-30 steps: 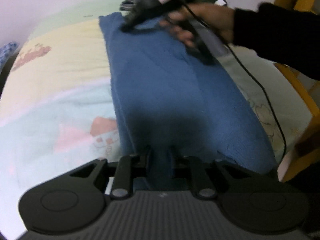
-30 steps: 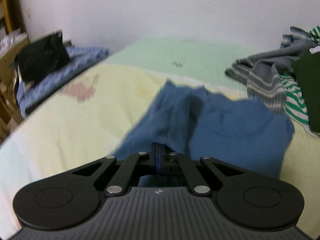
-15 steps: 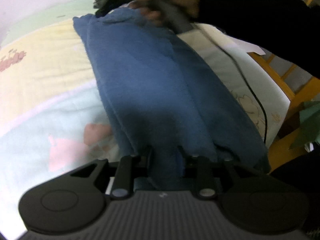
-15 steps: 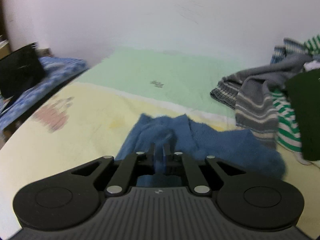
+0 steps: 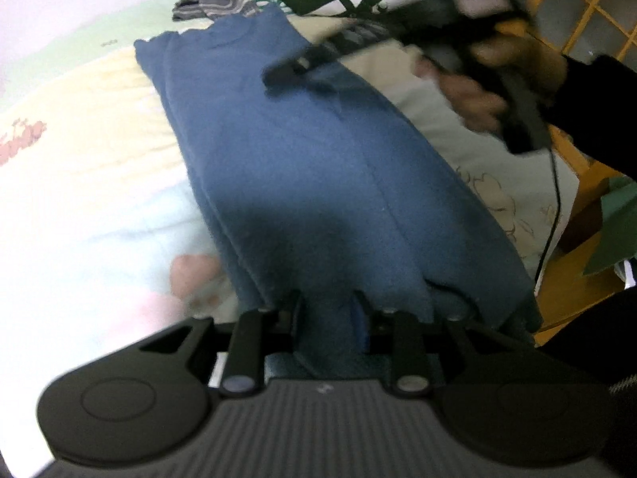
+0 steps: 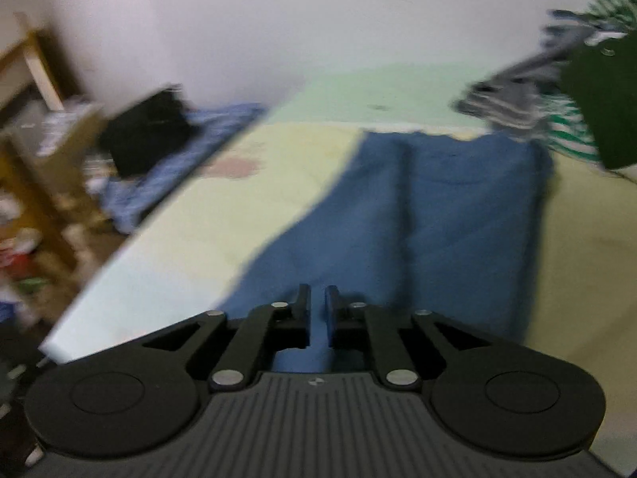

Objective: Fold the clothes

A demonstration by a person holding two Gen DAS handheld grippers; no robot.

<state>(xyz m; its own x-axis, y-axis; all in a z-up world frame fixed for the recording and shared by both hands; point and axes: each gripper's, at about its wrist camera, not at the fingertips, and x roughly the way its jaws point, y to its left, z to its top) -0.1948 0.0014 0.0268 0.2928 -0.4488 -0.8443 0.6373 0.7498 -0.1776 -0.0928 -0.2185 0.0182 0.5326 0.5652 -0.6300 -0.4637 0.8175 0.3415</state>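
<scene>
Lying lengthwise on the pastel bedsheet (image 5: 99,127), the folded blue sweater (image 5: 318,167) had its near hem bunched between the part-open left gripper (image 5: 326,310), while the right gripper (image 6: 317,302) hovered above it, nearly closed and empty.

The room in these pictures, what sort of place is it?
Most likely a bedroom in a home. A blue sweater lies spread on a bed with a pastel cartoon sheet, more clothes are piled by the plain wall, and a wooden shelf holds clutter.
</scene>
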